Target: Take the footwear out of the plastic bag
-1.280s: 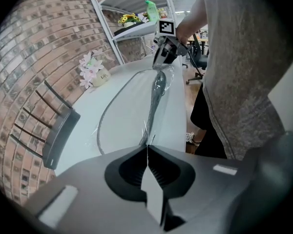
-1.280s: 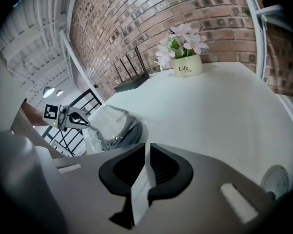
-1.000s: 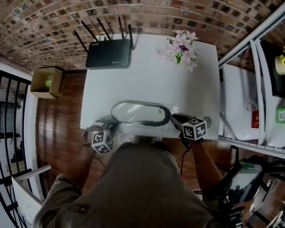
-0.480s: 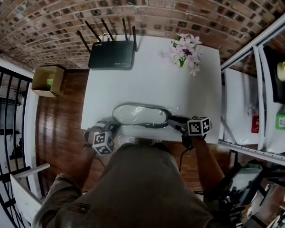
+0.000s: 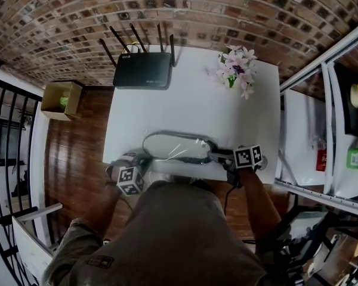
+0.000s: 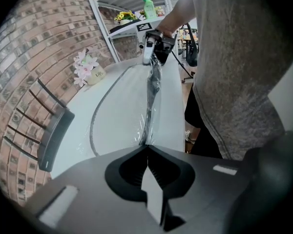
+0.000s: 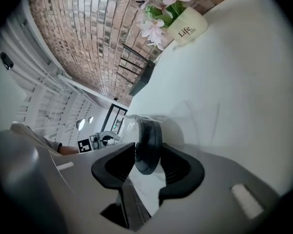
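Clear crinkly bag [image 6: 147,116] wraps a flat, oval, dark-rimmed shoe [image 5: 176,146] lying left-to-right along the white surface's [image 5: 191,100] near edge. Left tool [image 6: 147,147] pinches the bag. Right tool [image 7: 149,162], jaws just opening, loosely straddles the shoe's end.

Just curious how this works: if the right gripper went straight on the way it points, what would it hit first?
The bagged footwear: its dark end stands between the right gripper's jaws, which have just been opening and seem not to press on it. Depth there is hard to judge.
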Demonstrator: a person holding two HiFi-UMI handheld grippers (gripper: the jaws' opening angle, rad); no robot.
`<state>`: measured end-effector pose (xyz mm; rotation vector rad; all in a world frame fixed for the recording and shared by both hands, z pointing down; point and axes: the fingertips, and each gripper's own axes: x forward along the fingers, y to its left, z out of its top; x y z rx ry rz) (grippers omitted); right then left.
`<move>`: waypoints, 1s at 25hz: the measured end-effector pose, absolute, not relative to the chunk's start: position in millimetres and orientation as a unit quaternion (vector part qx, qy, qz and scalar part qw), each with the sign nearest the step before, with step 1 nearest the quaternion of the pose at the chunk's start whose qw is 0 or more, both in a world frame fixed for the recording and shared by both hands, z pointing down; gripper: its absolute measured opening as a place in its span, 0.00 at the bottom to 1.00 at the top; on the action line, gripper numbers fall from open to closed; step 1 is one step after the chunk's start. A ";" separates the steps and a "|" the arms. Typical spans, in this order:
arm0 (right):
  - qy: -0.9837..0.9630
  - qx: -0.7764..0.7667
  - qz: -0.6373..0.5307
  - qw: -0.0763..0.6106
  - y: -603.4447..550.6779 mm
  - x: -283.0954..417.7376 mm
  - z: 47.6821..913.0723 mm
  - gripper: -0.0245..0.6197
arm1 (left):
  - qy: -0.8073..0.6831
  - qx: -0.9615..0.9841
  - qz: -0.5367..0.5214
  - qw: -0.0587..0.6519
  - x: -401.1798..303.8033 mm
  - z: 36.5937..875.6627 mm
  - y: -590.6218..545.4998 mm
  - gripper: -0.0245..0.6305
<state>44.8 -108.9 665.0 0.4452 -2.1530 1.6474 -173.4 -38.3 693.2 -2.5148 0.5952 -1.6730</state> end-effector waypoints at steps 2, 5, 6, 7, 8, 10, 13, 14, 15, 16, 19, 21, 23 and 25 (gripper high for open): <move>-0.769 0.161 0.587 0.194 -110.5 45.4 665.0 0.29 | 0.194 -0.818 -0.541 0.029 -172.7 692.0 -39.3 0.04; -0.769 0.147 0.594 0.187 -109.0 46.7 661.3 0.26 | 0.198 -0.820 -0.536 0.025 -172.9 690.6 -40.5 0.04; -0.769 0.143 0.596 0.183 -108.3 47.8 660.1 0.25 | 0.199 -0.821 -0.535 0.023 -173.4 690.6 -40.6 0.04; -0.768 0.142 0.599 0.179 -108.1 49.8 659.0 0.24 | 0.200 -0.821 -0.535 0.021 -173.8 690.9 -40.5 0.04; -0.767 0.143 0.602 0.172 -108.7 52.6 657.9 0.23 | 0.199 -0.821 -0.534 0.019 -174.2 691.4 -40.2 0.04; -0.764 0.149 0.608 0.157 -110.5 60.8 655.4 0.22 | 0.200 -0.822 -0.533 0.016 -175.0 691.5 -39.5 0.04; -0.762 0.157 0.613 0.139 -112.2 76.2 651.1 0.21 | 0.208 -0.824 -0.527 0.011 -175.5 687.1 -40.2 0.05; -0.761 0.160 0.614 0.135 -112.6 81.5 650.1 0.20 | 0.211 -0.824 -0.525 0.009 -175.9 685.8 -40.8 0.05; -0.760 0.163 0.615 0.131 -112.9 86.3 649.4 0.20 | 0.214 -0.825 -0.523 0.007 -176.3 684.8 -41.4 0.05; -0.760 0.166 0.615 0.128 -113.0 90.2 648.8 0.20 | 0.217 -0.827 -0.519 0.005 -176.3 683.7 -42.1 0.05; -0.761 0.171 0.614 0.122 -111.8 95.0 646.8 0.20 | 0.228 -0.838 -0.495 0.000 -174.7 675.7 -44.9 0.06; -0.760 0.173 0.616 0.116 -110.2 94.4 645.0 0.20 | 0.235 -0.850 -0.472 0.003 -170.3 664.8 -46.9 0.18; -0.760 0.175 0.616 0.110 -109.2 92.8 642.6 0.19 | 0.235 -0.861 -0.451 0.018 -159.6 652.2 -48.0 0.24; -0.761 0.175 0.616 0.104 -108.3 89.9 640.6 0.19 | 0.226 -0.869 -0.440 0.037 -143.0 644.0 -48.4 0.27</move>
